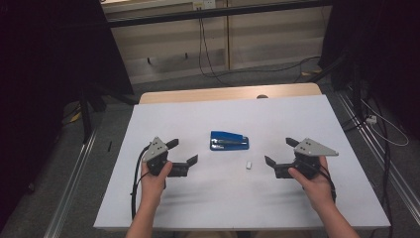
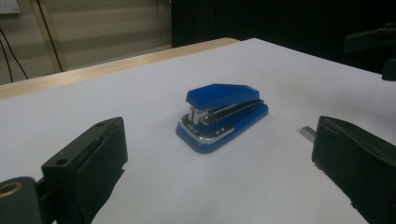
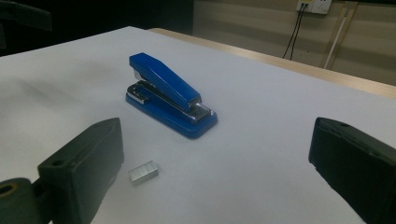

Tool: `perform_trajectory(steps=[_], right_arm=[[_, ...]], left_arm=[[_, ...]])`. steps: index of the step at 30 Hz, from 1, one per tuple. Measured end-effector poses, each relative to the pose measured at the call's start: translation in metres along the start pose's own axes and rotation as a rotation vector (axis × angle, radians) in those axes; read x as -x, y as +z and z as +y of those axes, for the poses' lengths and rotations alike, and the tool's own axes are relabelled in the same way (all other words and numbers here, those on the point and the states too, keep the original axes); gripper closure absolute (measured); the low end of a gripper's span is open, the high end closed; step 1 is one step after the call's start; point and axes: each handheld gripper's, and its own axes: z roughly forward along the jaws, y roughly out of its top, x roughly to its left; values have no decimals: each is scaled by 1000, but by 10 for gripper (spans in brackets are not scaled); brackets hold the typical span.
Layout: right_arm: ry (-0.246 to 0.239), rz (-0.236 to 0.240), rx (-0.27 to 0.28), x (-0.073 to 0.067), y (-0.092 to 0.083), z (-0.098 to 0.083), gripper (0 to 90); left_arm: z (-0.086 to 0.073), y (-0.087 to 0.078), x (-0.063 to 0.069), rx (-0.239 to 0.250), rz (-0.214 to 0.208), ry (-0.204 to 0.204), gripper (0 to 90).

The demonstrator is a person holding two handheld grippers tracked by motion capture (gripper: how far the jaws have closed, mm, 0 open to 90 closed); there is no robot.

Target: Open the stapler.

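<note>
A blue stapler (image 1: 229, 140) lies flat near the middle of the white table top (image 1: 223, 198), its lid down. A small silver block of staples (image 1: 248, 164) rests just in front and to the right of it. My left gripper (image 1: 182, 151) is held left of the stapler, jaws wide open and empty. On the other side my right gripper (image 1: 280, 151) is also open and empty, close to the staples. The stapler (image 2: 222, 114) sits between the left jaws' line of sight, and the stapler (image 3: 169, 95) and staples (image 3: 143, 171) lie ahead of the right jaws.
Beyond the white sheet runs a strip of the wooden table edge (image 1: 228, 93). Past it are a pale wall panel (image 1: 213, 39) with hanging cables and dark curtains on both sides. Metal rails run along the floor left and right.
</note>
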Motion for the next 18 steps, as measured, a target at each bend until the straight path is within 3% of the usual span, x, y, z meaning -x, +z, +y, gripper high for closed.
perform_trajectory(steps=[3,8,18], right_arm=[[-3,13,-6,-1,7,3,27],[-7,35,-10,-4,18,8,27],[-10,56,-10,-6,31,15,28]], left_arm=[[3,6,0,-11,4,18,38],[5,17,0,-15,-23,4,38],[6,33,-7,-48,-29,6,38]])
